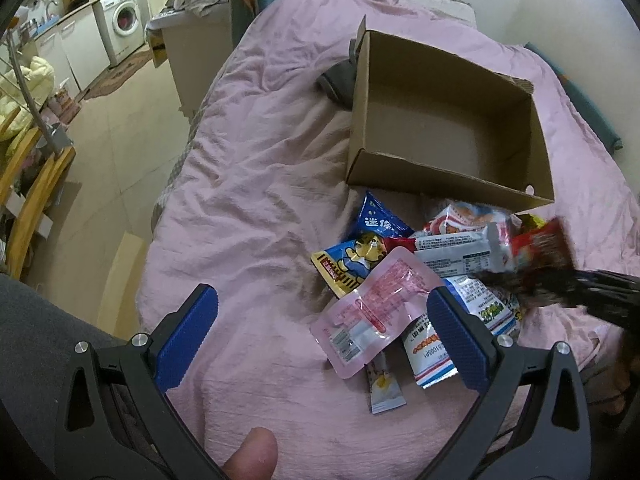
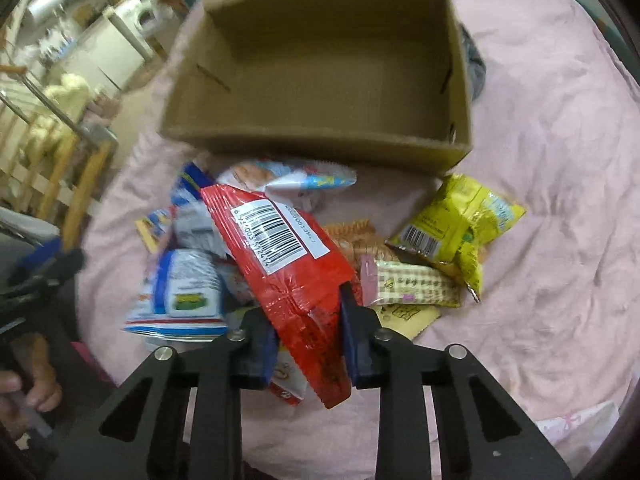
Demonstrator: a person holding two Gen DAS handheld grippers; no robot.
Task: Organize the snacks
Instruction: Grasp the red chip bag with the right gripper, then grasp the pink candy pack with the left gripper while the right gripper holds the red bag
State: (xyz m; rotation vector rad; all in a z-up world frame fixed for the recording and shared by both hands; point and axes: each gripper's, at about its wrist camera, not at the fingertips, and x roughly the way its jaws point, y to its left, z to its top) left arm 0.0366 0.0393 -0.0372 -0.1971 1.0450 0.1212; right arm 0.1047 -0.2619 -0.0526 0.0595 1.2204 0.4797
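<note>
Your right gripper [image 2: 308, 320] is clamped on a flat red plastic snack packet with a white barcode label [image 2: 288, 256]. The blue pads pinch it near its lower end, and most of the packet sticks up and away from the jaws, leaning toward the open brown cardboard box [image 2: 316, 136] that sits just beyond the pile. The box looks empty inside.

Your left gripper [image 1: 320, 320] has its jaws wide apart and holds nothing. Between its blue pads, on the crumpled pink bedsheet [image 1: 248, 184], lies a flat pale pink pouch with a clear window [image 1: 368, 312], resting on other wrappers.

The rest of the snacks lie in a loose heap in front of the box: a yellow crinkled foil bag [image 2: 460, 220] to the right, a checked cream bar wrapper [image 2: 412, 284] beside it, and a blue and white packet [image 2: 188, 288] to the left.

The red packet looks light, thin and floppy, with a glossy film that may slip. Held at one end, it is likely to droop or swing, so a grip nearer its middle or across a sealed edge would probably be steadier. The contents may be brittle, so squeeze gently. The soft sheet gives under pressure, so flat pouches may be hard to get the fingers under.
</note>
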